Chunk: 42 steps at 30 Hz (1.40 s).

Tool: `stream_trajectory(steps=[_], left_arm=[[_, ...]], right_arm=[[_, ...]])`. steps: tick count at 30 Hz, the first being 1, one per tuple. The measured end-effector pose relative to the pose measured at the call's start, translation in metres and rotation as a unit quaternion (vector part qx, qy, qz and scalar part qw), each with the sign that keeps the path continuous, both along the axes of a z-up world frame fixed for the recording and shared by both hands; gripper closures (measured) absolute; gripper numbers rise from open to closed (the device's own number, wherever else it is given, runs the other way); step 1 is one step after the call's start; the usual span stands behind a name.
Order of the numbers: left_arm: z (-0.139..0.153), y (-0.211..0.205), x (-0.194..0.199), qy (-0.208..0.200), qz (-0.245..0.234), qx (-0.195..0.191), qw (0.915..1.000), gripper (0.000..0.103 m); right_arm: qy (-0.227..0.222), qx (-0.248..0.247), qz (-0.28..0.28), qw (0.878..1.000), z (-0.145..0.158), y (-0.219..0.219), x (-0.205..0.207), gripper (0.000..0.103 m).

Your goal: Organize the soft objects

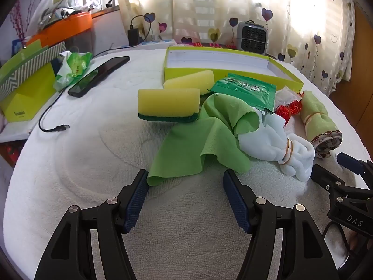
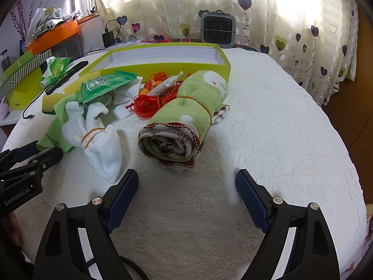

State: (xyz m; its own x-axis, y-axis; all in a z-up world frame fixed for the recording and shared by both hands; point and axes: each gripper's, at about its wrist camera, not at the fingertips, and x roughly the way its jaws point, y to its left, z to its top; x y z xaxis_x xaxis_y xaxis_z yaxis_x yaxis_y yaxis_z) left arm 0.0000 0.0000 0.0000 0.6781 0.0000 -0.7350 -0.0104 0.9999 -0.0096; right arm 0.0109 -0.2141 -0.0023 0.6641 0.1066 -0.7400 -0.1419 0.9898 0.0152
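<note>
A: Where do the soft things lie?

B: All in a heap on the white towel (image 2: 268,116) that covers the bench. The rolled towel (image 2: 184,116), green with a dark red trim and a rubber band around it, lies just ahead of the right tongs (image 2: 186,186), its open end facing them. Left of it lies the white sock bundle (image 2: 100,140), also banded.

A: And the green cloth?

B: The green cloth (image 1: 205,137) spreads out crumpled, touching the socks, with its near corner just beside the left finger of the left tongs (image 1: 186,186). A green packet (image 1: 247,91) rests on its far edge. Two sponges (image 1: 169,103) sit behind the cloth, the near one yellow on a dark green base.

A: What state are the tongs in?

B: Both pairs stand apart and grip nothing. The right ones face the rolled towel; the left ones face the cloth.

A: Anything else nearby?

B: Red cord (image 2: 149,103) is tangled between the socks and the rolled towel. Behind the heap stands an open yellow-green box (image 2: 163,64). Farther left a phone (image 1: 100,75) lies flat, near a cable (image 1: 50,121). A small grey heater (image 2: 218,29) stands at the back before the heart-print curtain (image 2: 291,23).
</note>
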Motion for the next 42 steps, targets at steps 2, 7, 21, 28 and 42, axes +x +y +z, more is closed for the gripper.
stream_trajectory(steps=[2,7,21,28,42], left_arm=[[0.0,0.0,0.0,-0.002,0.0,0.003,1.0,0.038],[0.0,0.0,0.0,-0.001,0.0,0.002,1.0,0.038],[0.0,0.0,0.0,-0.001,-0.001,0.002,1.0,0.038],[0.0,0.002,-0.001,-0.001,-0.009,-0.001,1.0,0.038],[0.008,0.022,0.0,0.015,-0.02,-0.058,0.998,0.038]], right_arm=[[0.0,0.0,0.0,1.0,0.0,0.0,0.0,0.017],[0.0,0.0,0.0,1.0,0.0,0.0,0.0,0.017],[0.0,0.0,0.0,1.0,0.0,-0.001,0.0,0.017],[0.0,0.005,0.003,1.0,0.001,0.0,-0.002,0.017],[-0.015,0.079,0.025,0.996,0.015,-0.022,-0.006,0.017]])
